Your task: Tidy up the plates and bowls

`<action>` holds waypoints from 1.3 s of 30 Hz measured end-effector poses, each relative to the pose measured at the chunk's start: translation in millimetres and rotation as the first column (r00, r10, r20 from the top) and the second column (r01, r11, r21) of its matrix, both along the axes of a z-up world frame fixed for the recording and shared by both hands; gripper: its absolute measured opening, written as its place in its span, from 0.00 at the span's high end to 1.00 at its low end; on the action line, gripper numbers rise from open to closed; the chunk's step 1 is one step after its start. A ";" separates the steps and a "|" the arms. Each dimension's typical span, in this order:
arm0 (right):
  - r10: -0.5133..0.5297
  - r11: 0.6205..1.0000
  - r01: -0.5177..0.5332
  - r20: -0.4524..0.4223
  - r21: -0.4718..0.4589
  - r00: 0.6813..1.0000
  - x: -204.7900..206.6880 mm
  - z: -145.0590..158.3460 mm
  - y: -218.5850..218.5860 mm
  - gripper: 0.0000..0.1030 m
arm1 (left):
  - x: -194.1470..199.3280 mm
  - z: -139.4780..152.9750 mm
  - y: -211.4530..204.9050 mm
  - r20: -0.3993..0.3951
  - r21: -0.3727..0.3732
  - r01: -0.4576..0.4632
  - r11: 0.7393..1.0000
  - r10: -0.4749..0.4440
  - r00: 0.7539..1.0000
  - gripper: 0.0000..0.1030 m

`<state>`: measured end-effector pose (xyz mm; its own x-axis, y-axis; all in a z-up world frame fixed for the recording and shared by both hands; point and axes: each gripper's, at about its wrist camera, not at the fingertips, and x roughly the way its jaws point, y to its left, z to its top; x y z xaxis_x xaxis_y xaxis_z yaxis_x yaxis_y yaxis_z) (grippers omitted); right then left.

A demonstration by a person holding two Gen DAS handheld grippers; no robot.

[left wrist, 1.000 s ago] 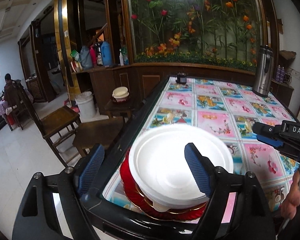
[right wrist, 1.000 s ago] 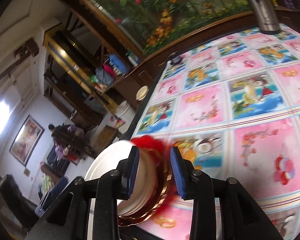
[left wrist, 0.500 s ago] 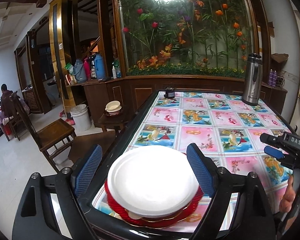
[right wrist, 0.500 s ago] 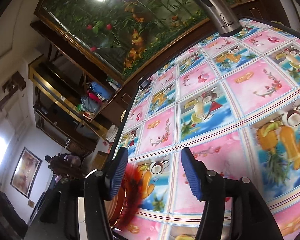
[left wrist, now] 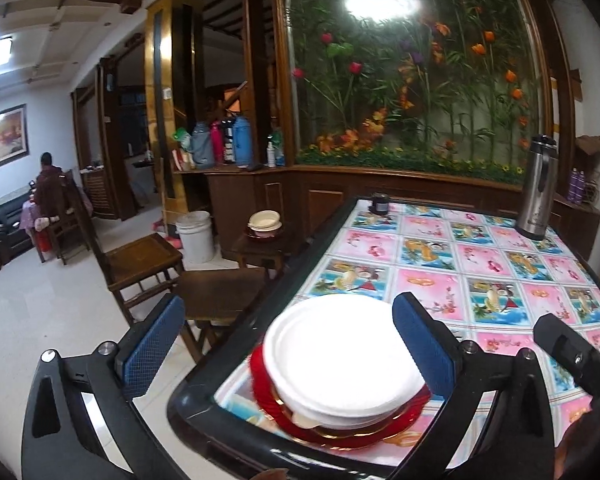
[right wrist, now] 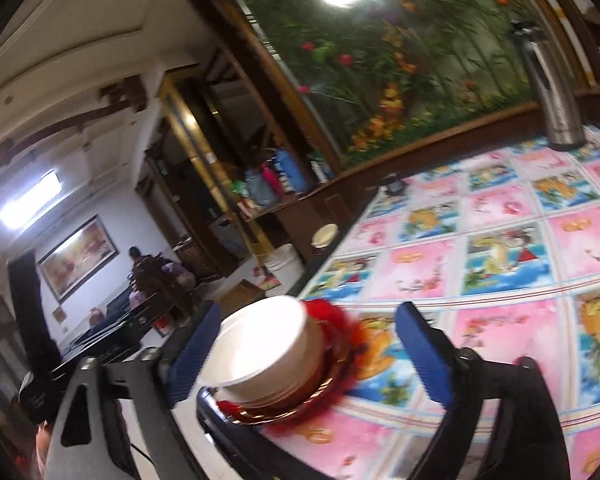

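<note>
A stack of white bowls and plates [left wrist: 340, 356] sits on a red, gold-rimmed plate [left wrist: 340, 434] at the table's near left corner. My left gripper [left wrist: 288, 344] is open and empty, held above and behind the stack, its blue pads [left wrist: 420, 340] wide apart. My right gripper [right wrist: 308, 348] is open and empty too, its jaws either side of the stack [right wrist: 272, 356] without touching it. The right gripper's body shows at the right edge of the left wrist view [left wrist: 572, 356].
The table [left wrist: 480, 264] has a pink and blue patterned cloth. A steel thermos [left wrist: 538, 188] and a small dark jar [left wrist: 379, 203] stand at its far end. Wooden chairs [left wrist: 140, 256] and a stool with more bowls [left wrist: 265, 222] stand left of the table.
My right gripper has opened wide, let go of the stack's rim and swung back around it. My left gripper has drawn back and up a little, still open.
</note>
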<state>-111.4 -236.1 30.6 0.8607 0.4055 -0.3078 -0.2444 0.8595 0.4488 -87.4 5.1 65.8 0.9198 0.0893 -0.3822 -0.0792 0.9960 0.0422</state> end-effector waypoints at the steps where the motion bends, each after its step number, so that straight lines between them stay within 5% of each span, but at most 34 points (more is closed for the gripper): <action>1: 0.001 1.000 0.000 0.012 -0.011 1.000 -2.9 0.2 7.8 0.08 | -0.3 -1.4 1.4 -0.004 -0.002 -0.007 1.000 0.007 1.000 0.00; 11: -0.042 0.995 0.047 0.054 -0.089 0.998 -21.1 -0.1 56.5 0.01 | -14.9 -15.6 27.0 -0.051 -0.016 -0.042 0.999 0.041 0.998 0.00; 39: 0.025 0.985 -0.013 0.065 -0.173 0.998 -29.6 3.2 81.5 0.01 | -31.6 -23.3 43.4 -0.069 -0.008 -0.057 0.998 0.057 0.996 0.00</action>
